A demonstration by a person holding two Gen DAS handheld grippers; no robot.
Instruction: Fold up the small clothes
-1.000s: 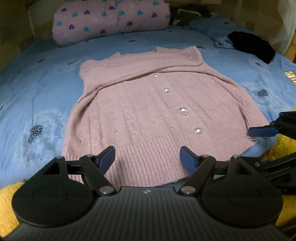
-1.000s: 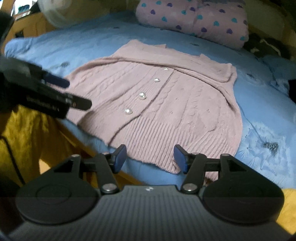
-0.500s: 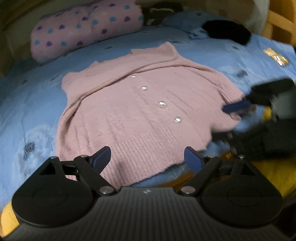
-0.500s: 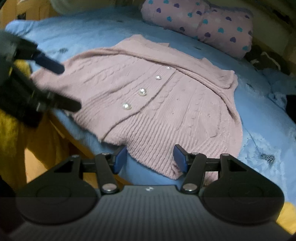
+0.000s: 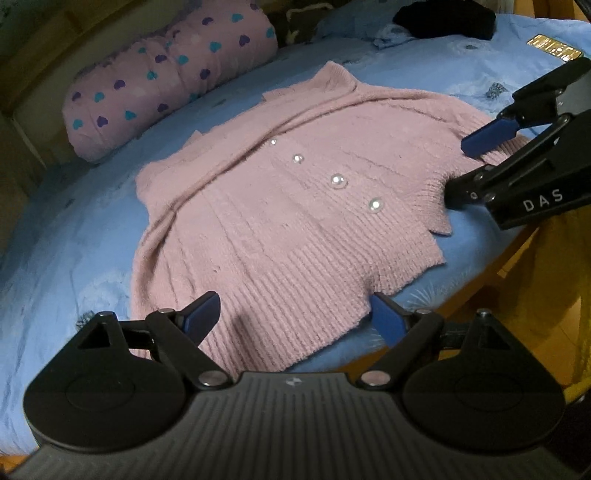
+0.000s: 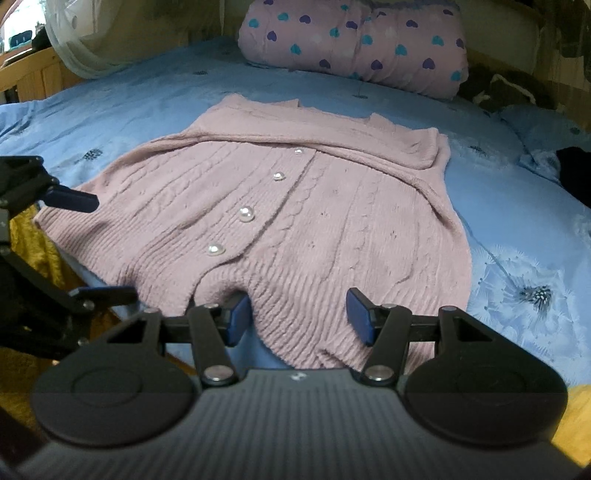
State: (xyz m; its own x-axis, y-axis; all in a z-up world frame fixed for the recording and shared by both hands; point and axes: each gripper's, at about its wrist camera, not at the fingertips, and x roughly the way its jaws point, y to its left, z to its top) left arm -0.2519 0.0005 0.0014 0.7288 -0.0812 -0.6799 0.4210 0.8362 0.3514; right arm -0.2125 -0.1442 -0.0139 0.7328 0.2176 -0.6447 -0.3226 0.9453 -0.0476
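Note:
A pink knitted cardigan (image 5: 280, 221) with several pearl buttons lies flat on the blue bed sheet (image 5: 74, 236), its ribbed hem toward me. Folded knit lies across its upper part. My left gripper (image 5: 291, 314) hovers over the hem's left part, jaws wide open, nothing pinched. In the right wrist view the cardigan (image 6: 332, 206) fills the middle. My right gripper (image 6: 299, 317) stands open just above the hem's right part. Each gripper shows in the other's view: the right gripper (image 5: 471, 166) by the hem corner, the left gripper (image 6: 92, 245) at the left edge.
A pink pillow with hearts (image 5: 162, 77) lies at the head of the bed. A black garment (image 5: 443, 18) sits at the far right. Yellow fabric (image 6: 29, 240) and the wooden bed frame (image 5: 491, 258) run along the near edge. White netting (image 6: 85, 37) hangs at the far left.
The left gripper's jaws have spread wider, and its view has rolled and dipped toward the hem. The right gripper has edged closer to the hem, its gap unchanged.

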